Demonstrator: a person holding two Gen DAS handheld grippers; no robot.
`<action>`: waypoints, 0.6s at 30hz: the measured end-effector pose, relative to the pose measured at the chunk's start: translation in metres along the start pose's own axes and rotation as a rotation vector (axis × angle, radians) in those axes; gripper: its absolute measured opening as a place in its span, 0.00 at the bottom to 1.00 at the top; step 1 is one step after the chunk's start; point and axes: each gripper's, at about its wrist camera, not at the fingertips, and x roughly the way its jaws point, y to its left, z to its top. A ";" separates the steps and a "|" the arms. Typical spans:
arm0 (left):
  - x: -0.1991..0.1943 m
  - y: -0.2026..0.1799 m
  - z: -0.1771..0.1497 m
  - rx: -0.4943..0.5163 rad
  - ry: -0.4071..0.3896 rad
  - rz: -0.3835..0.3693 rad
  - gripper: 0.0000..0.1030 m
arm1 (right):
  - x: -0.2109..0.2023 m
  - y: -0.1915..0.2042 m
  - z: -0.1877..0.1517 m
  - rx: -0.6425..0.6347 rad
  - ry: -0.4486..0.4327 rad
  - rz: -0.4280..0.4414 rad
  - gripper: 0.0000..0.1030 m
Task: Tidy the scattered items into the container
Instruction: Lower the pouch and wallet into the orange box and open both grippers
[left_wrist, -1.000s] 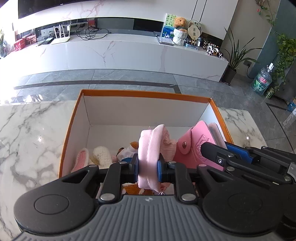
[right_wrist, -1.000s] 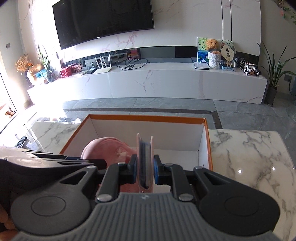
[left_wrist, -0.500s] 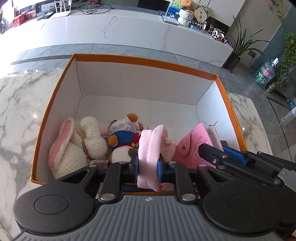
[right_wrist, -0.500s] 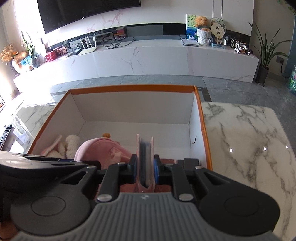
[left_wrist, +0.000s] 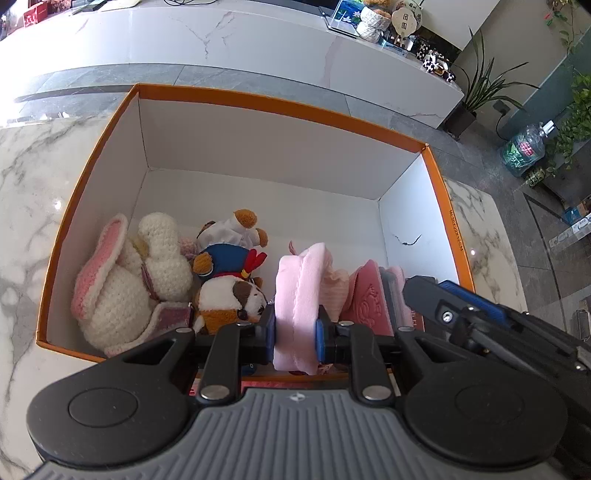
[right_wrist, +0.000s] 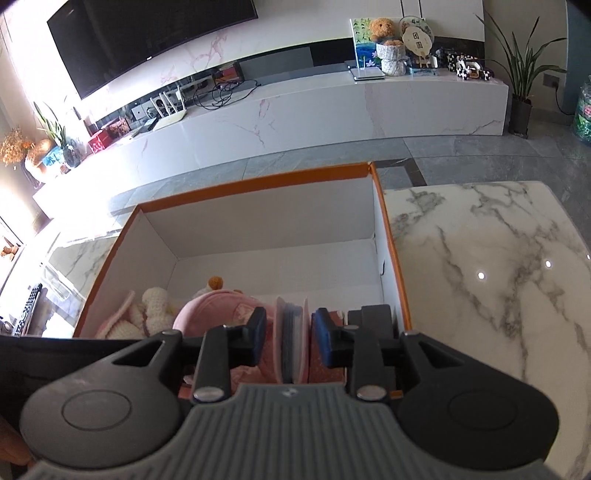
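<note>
My left gripper (left_wrist: 295, 328) has its fingers clamped on a pink cap (left_wrist: 299, 295), held over the near edge of the box (left_wrist: 280, 107) on the desk (left_wrist: 29, 177). My right gripper (right_wrist: 291, 339) has its fingers parted, a gap on each side of the pink wallet (right_wrist: 292, 339) standing between them inside the box. A white bunny (left_wrist: 136, 277) and a plush dog (left_wrist: 229, 273) lie in the box's left half.
</note>
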 end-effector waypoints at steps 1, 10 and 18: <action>0.000 -0.003 0.000 0.012 0.005 0.010 0.22 | -0.005 -0.001 0.000 0.005 -0.017 -0.003 0.32; 0.004 -0.030 0.008 0.068 0.070 -0.022 0.33 | -0.026 -0.024 -0.005 0.058 -0.075 -0.018 0.37; 0.017 -0.035 0.009 0.057 0.074 -0.048 0.34 | -0.023 -0.040 -0.010 0.088 -0.070 -0.025 0.37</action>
